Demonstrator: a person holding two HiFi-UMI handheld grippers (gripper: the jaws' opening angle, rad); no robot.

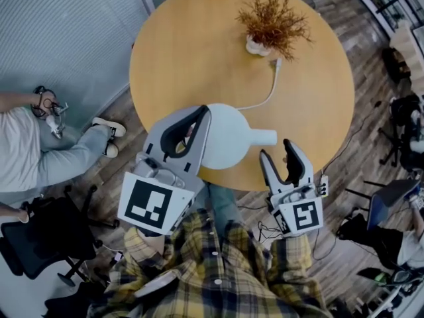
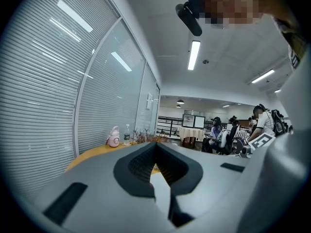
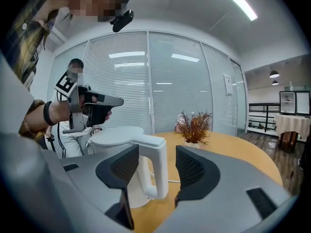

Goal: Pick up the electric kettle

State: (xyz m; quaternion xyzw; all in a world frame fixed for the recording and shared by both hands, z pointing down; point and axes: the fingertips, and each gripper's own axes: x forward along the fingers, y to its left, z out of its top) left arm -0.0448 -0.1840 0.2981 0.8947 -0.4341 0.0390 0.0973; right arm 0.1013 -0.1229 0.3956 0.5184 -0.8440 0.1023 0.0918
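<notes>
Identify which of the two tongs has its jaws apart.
The right tongs: their jaws stand apart, framing the white kettle handle. On the left tongs, the jaws meet at the tips.

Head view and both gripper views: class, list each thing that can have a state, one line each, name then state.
electric kettle: upright on the table, lid shut, not lifted.
right gripper: open, kettle handle between its jaws, untouched.
left gripper: shut, empty, held over the kettle.
power cord: slack on the table, plug end beside the plant.

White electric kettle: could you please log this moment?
kettle: on round wooden table | right hand-held gripper: open, facing handle, no grip
</notes>
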